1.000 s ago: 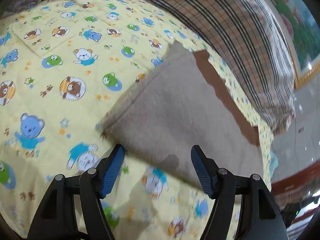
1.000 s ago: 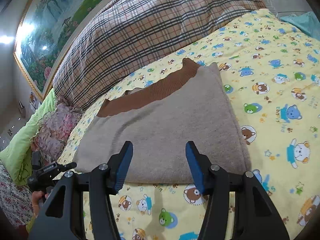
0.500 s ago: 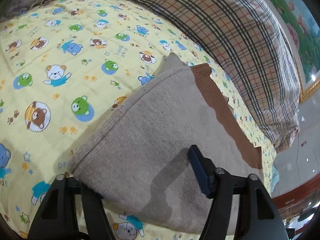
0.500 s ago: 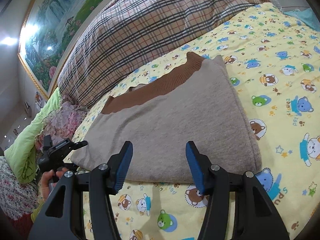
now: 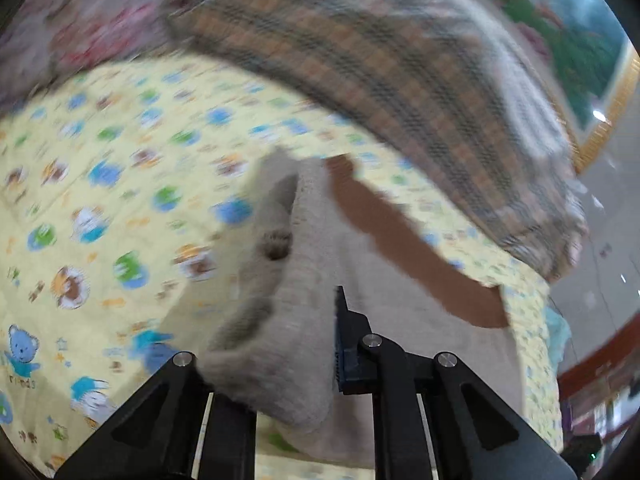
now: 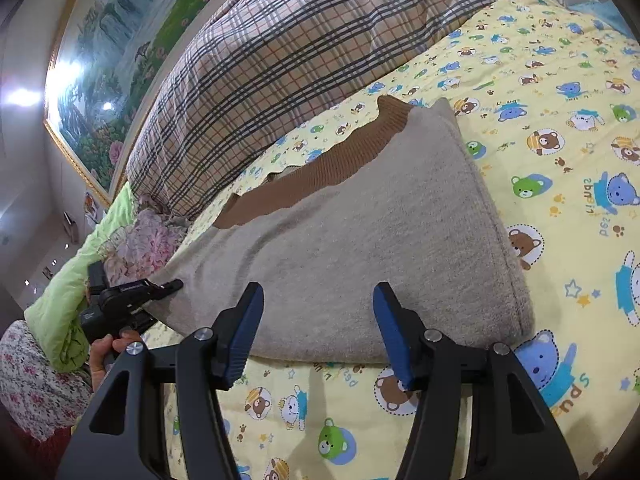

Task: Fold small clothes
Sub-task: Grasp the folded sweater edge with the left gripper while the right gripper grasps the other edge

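Observation:
A grey knitted sweater [image 6: 380,232] with a brown ribbed band [image 6: 320,172] lies folded on the bed. My left gripper [image 5: 308,340] has its jaws closing on the sweater's [image 5: 304,280] left corner. The cloth is bunched between them and raised off the sheet, and it hides the left finger. This view is blurred by motion. In the right wrist view the left gripper [image 6: 168,286] meets that corner, with a hand behind it. My right gripper [image 6: 318,308] stands open over the sweater's near edge, with nothing pinched between its blue pads.
The yellow bear-print sheet [image 6: 560,120] covers the bed. A large plaid quilt [image 6: 300,40] lies along the far side below a landscape painting [image 6: 112,52]. A green blanket [image 6: 68,280] and flowered cloth [image 6: 144,236] are heaped at the left.
My left gripper slid onto the sweater's corner, closed on it and lifted it, so the edge now curls up. The right gripper has hardly moved.

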The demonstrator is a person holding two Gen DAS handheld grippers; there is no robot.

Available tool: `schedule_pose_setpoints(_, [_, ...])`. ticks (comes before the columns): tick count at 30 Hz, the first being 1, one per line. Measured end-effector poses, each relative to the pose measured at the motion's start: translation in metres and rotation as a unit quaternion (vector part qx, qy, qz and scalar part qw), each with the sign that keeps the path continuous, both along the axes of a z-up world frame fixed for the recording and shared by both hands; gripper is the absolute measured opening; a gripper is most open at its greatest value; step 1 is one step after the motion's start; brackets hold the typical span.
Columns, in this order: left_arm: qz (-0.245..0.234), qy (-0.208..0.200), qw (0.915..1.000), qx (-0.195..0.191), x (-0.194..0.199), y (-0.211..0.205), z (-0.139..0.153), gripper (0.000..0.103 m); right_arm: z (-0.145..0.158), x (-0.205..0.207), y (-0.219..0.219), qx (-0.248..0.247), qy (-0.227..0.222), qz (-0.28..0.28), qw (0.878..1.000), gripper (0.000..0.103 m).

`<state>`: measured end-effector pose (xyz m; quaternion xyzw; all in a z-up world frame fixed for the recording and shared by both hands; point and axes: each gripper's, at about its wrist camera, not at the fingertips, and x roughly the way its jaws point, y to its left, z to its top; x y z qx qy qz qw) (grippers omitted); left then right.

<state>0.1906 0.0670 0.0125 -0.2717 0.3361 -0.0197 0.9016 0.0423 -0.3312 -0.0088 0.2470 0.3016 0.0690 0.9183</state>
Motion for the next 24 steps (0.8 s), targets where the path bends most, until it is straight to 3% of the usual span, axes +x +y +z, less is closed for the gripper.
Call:
schedule_pose_setpoints(5, [-0.080, -0.035, 0.9961, 0.006, -0.011, -0.070, 0.037, 0.012, 0.008, -0.001, -0.006, 0.017, -0.005, -0.003, 1.000, 0.058])
schedule_pose_setpoints(8, [-0.132, -0.044, 0.9902, 0.013, -0.017, -0.115, 0.043, 0.010, 0.018, -0.004, -0.024, 0.041, -0.012, -0.024, 0.999, 0.058])
schedule_pose_setpoints(14, [-0.214, -0.022, 0.9757, 0.041, -0.015, -0.206, 0.014, 0.008, 0.049, 0.003, -0.060, 0.033, -0.012, -0.026, 0.999, 0.058])
schedule_pose_setpoints(18, [-0.225, 0.010, 0.9731, 0.048, -0.010, -0.224, -0.014, 0.008, 0.060, 0.026, -0.063, 0.027, 0.003, 0.005, 1.000, 0.058])
schedule_pose_setpoints(24, [-0.222, 0.002, 0.9745, 0.033, -0.015, -0.211, -0.009, 0.008, 0.047, 0.080, -0.041, 0.051, 0.064, 0.067, 0.994, 0.058])
